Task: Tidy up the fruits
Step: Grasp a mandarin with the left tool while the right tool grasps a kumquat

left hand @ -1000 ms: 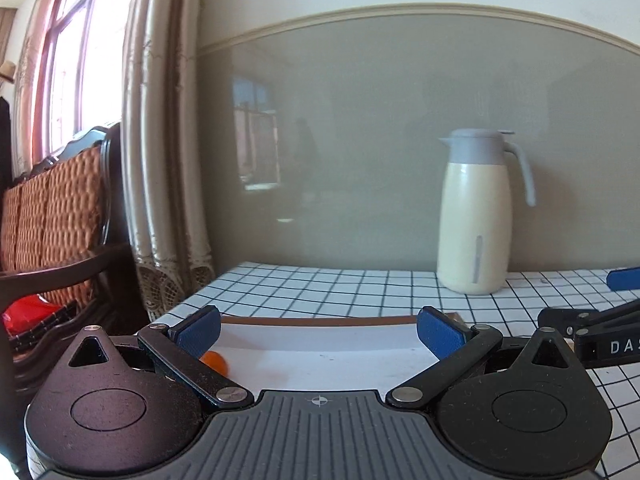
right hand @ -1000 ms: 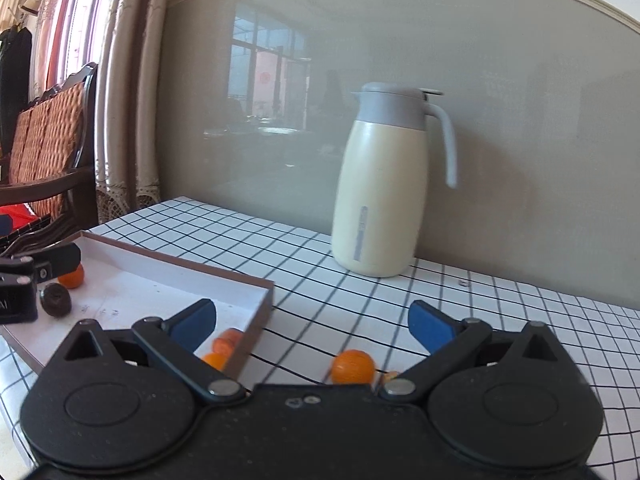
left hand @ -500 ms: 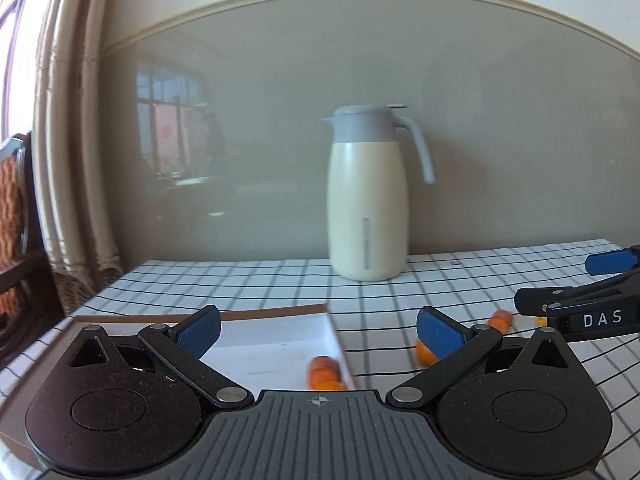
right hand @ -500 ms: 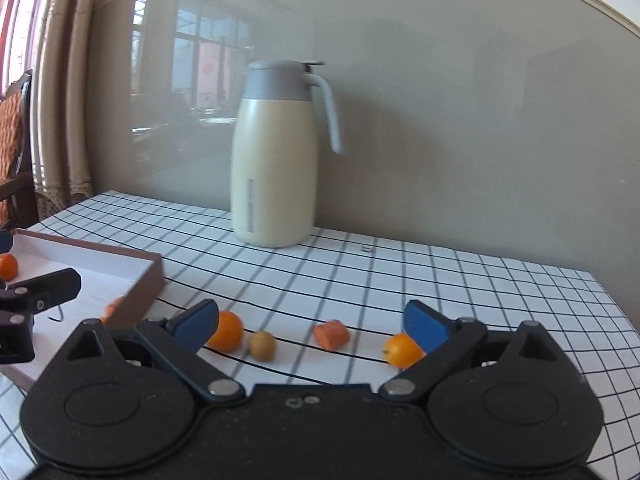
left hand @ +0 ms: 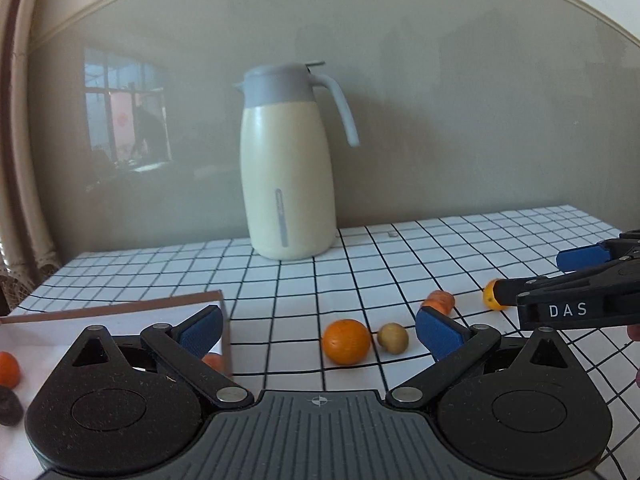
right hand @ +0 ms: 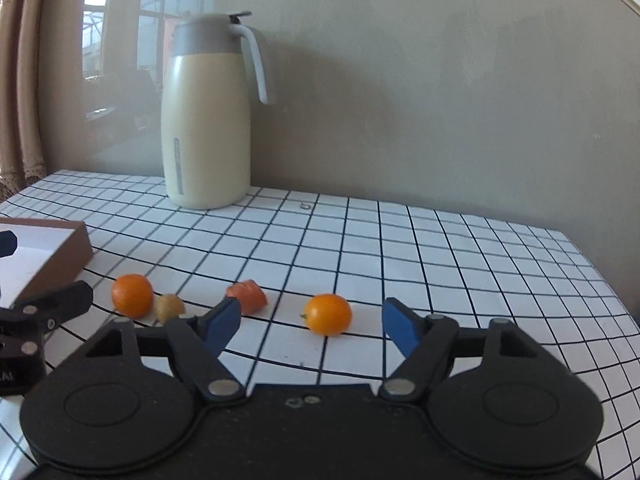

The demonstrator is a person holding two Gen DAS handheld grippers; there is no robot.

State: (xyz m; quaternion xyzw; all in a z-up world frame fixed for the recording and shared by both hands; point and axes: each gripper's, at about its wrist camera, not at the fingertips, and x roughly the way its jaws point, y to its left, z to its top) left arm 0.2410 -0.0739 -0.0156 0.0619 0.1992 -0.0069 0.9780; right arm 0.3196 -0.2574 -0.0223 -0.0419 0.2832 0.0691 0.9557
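My right tongs (right hand: 312,322), closing around the kumquat (right hand: 327,314) untouched, half-hide it leftward, where left tongs (left hand: 318,332), formerly above the box (left hand: 120,312), narrow empty.

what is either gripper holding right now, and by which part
Nothing is held. The left gripper and right gripper are both closing on air; the kumquat lies untouched between the right's fingers.

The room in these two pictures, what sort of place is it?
Probably a home dining or living room. A cream jug stands on a checked tablecloth against a plain wall, a curtain hangs at the left, and small fruits lie beside a cardboard box.
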